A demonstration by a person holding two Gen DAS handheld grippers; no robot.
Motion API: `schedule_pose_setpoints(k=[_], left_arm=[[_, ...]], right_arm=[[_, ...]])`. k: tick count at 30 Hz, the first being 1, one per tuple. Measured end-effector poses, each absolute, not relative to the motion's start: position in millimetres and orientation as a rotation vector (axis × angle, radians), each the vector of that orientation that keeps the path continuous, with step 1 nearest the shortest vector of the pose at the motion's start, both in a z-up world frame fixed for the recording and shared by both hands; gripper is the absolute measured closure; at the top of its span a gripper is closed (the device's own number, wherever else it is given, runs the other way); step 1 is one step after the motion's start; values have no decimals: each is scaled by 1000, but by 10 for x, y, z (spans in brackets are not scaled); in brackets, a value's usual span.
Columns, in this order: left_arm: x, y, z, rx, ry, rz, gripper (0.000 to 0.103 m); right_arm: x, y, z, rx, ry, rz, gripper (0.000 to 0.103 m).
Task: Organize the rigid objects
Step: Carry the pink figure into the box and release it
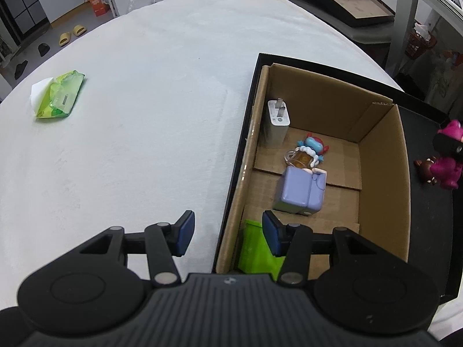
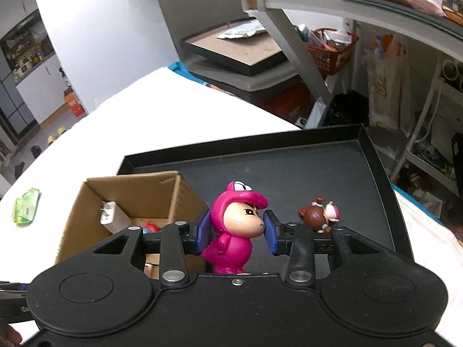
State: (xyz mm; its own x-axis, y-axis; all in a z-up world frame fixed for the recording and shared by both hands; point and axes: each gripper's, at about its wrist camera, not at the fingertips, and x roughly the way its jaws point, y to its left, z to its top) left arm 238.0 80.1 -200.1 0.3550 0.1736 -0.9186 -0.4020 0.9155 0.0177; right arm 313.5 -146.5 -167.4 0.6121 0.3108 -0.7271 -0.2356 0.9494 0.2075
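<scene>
Right gripper (image 2: 235, 230): its blue pads sit either side of the pink figure's head. The left pad looks to be touching; the right pad is at the face with perhaps a sliver of gap, so I cannot tell whether the clamp is firm.
Pink figure (image 2: 231, 231): upright on the black tray (image 2: 318, 173), just right of the box.
Brown figure (image 2: 318, 214): near the pink one on the tray, beyond the right pad, apart from it.
Box (image 1: 382, 173): cardboard, open-topped, standing in the tray's left part. It holds a white charger (image 1: 276, 124) upright at the far-left wall, a blue-and-red toy (image 1: 309, 150), a lilac block (image 1: 301, 190) and a green piece (image 1: 256, 245) in the near corner.
Left gripper (image 1: 228, 237): jaws apart, holding nothing, hovering over the box's near-left wall.
Worktop (image 1: 144, 115): white cloth; a green packet (image 1: 59, 94) lies well apart at the far left.
Risk: the head is round and glossy, so a light pinch could let the figure twist or slip on lifting.
Risk: the right pad's arm passes close to the brown figure and could tip it.
Risk: the box is already crowded, so a drop could land on the toys; the box wall is close to the carry path and could be clipped.
</scene>
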Motion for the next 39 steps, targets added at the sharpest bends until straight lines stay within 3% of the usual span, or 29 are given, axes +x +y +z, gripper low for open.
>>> schedule_pose_setpoints(k=[14, 18, 20, 22, 25, 39], left_arm=[[2255, 958, -2043, -247, 1108, 323, 53], [2222, 958, -2070, -274, 1097, 283, 59], [2212, 951, -2070, -277, 1079, 273, 65], [2218, 957, -2086, -290, 1077, 257, 81], [2216, 968, -2111, -304, 1080, 242, 92], [2159, 1082, -2141, -372, 1070, 222, 91]], right_arm=[[3043, -1128, -1486, 113, 805, 472, 65], [3038, -976, -1529, 75, 816, 492, 65], [3033, -900, -1548, 53, 818, 500, 65], [3027, -824, -1568, 29, 820, 507, 65], [3016, -711, -1613, -9, 824, 510, 65], [2980, -311, -1838, -238, 793, 420, 63]])
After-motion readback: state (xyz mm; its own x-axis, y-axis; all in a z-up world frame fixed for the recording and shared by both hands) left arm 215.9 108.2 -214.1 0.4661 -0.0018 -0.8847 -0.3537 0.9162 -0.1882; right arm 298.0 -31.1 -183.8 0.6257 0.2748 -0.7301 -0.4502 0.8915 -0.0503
